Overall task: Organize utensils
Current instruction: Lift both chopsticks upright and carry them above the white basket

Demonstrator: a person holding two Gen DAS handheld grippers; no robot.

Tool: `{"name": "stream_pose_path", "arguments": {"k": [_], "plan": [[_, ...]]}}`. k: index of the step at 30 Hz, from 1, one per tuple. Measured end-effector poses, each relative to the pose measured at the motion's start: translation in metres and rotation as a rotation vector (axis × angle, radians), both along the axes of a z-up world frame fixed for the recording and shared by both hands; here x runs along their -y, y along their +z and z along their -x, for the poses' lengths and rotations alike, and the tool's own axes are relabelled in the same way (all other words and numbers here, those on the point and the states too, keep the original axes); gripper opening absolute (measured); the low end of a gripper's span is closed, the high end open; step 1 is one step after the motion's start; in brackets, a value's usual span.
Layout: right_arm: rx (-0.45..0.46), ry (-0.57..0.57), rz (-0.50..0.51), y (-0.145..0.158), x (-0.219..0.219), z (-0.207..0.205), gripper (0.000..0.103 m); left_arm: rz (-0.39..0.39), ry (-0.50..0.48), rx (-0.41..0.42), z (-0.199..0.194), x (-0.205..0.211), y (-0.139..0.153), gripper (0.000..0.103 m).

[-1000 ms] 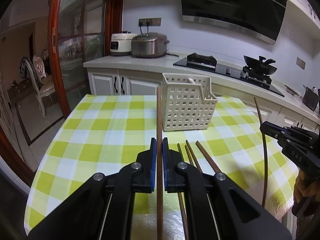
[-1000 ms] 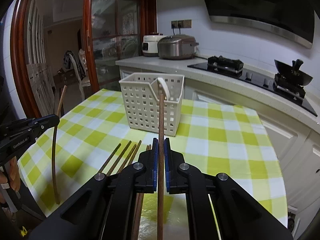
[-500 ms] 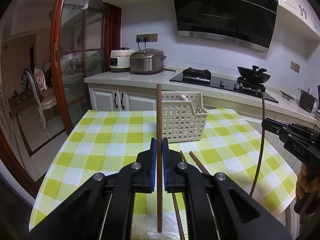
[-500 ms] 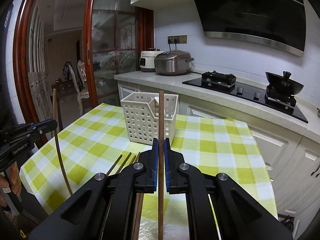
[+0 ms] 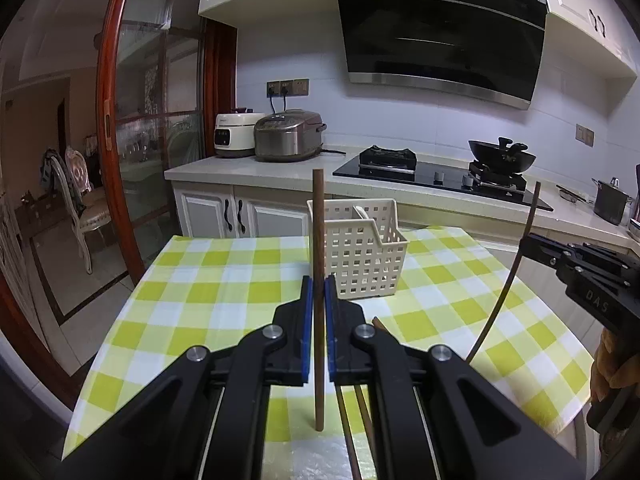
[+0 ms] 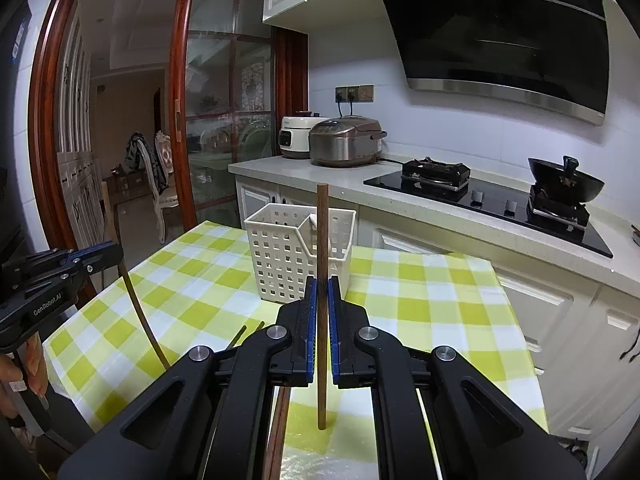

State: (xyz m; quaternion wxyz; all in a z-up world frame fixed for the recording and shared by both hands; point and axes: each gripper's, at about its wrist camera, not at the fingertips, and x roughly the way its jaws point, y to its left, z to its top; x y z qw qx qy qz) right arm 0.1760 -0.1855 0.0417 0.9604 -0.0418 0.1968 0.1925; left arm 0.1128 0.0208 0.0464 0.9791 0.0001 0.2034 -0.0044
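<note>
Left wrist view: left gripper (image 5: 316, 296) clamps a chopstick (image 5: 319, 240) upright, just short of the basket (image 5: 360, 256); right gripper (image 6: 322, 300) pinches its chopstick (image 6: 322, 240) likewise, basket beyond.

White lettering reading "GenRobot.AI" runs along the black side of the left tool (image 6: 60, 276), seen at the edge of the right wrist view. In the left wrist view, the letters "DAS" stand on the black body of the right tool (image 5: 592, 276). A white cooker (image 5: 236, 134) on the counter (image 5: 280, 168) carries a brand line and a small lit display, both too small to read. A sticker on the range hood's (image 5: 440, 28) upper corner is likewise illegible.
</note>
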Motion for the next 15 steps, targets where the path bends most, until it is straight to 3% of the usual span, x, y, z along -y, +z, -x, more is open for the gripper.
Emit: {"name": "stream_pose_path", "arguments": {"k": [10, 15], "plan": [[0.023, 0.017, 0.021, 0.014, -0.012, -0.019, 0.006, 0.003, -0.024, 0.023, -0.020, -0.002, 0.019, 0.006], [0.018, 0.023, 0.010, 0.027, -0.014, -0.042, 0.006, 0.004, -0.033, 0.062, -0.039, -0.003, 0.044, 0.006]]}}
